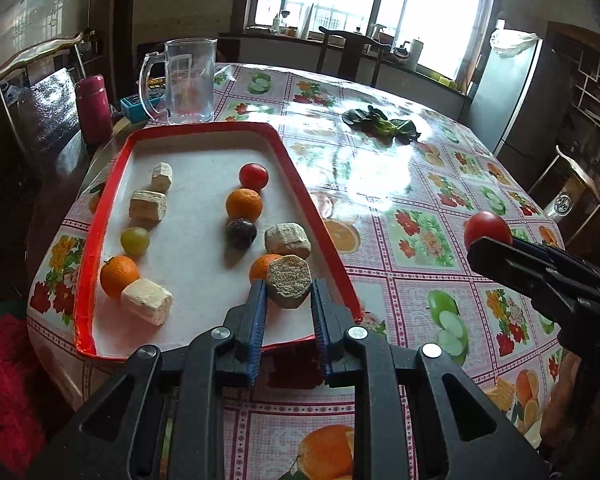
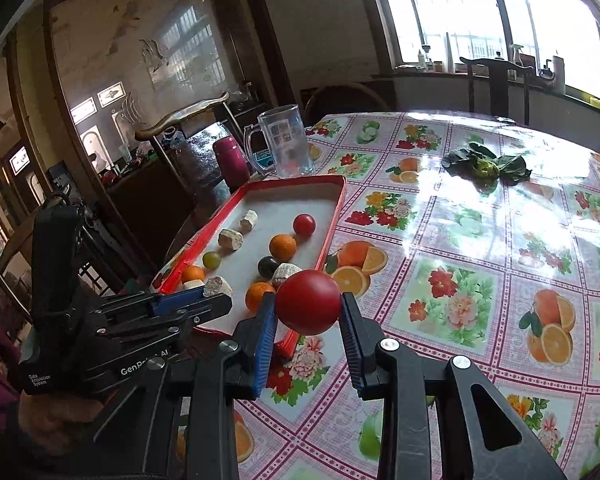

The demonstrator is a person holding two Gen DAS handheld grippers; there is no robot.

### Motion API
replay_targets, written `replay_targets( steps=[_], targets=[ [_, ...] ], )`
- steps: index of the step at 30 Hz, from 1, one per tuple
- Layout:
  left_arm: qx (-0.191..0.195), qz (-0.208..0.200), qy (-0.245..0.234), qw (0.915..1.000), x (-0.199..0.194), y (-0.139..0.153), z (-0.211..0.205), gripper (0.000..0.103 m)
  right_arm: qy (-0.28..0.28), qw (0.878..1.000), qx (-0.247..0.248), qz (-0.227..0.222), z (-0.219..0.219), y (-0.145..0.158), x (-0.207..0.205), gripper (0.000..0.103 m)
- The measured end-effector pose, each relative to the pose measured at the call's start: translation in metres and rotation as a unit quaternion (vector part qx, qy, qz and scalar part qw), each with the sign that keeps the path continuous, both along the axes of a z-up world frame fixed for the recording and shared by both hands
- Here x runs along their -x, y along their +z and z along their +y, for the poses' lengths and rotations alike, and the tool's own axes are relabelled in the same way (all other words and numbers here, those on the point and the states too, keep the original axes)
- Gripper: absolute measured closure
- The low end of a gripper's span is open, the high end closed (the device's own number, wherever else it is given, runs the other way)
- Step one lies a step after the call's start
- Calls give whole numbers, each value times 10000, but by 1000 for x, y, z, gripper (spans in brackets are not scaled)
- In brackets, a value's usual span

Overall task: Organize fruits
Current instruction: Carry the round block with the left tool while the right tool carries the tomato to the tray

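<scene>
Right gripper [image 2: 308,312] clamps a smooth, glossy red tomato [image 2: 308,307] above the tablecloth [image 2: 460,280], beside the red-rimmed tray [image 1: 100,216]. Left gripper [image 1: 289,292] grips a rough tan octagonal block [image 1: 289,282] over the tray's near end. Tray count: three oranges [image 1: 243,204], one tomato [image 1: 253,176], one green grape [image 1: 135,241], one dark plum [image 1: 241,233], four pale blocks [image 1: 147,301].

tray [image 1: 100,216]: red rim; white floor
worktop [image 1: 420,264]: pink-and-white check cloth; printed squares of oranges, green apples, red flowers
left claw [image 1: 289,288]: black arms; blue ribbed pads
right claw [image 2: 308,312]: black arms; blue ribbed pads
tomato [image 2: 308,302]: deep red
block [image 1: 290,280]: speckled tan and grey
grape [image 1: 135,241]: yellow-green
plum [image 1: 241,233]: dark purple
flask [image 1: 94,108]: magenta
leaves [image 1: 380,122]: dark green
mug [image 1: 188,80]: clear
</scene>
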State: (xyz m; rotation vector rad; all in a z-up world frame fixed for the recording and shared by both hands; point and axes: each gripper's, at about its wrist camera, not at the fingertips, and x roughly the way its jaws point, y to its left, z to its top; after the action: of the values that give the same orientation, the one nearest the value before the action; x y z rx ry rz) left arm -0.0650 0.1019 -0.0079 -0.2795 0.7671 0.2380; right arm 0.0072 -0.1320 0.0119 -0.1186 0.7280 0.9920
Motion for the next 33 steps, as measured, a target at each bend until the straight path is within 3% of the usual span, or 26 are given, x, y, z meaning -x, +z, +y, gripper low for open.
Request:
replay_targets(
  steps=[33],
  targets=[
    [191, 57, 607, 9980, 9, -8, 66, 83, 425, 9988, 157, 186, 76, -15, -29, 71]
  ],
)
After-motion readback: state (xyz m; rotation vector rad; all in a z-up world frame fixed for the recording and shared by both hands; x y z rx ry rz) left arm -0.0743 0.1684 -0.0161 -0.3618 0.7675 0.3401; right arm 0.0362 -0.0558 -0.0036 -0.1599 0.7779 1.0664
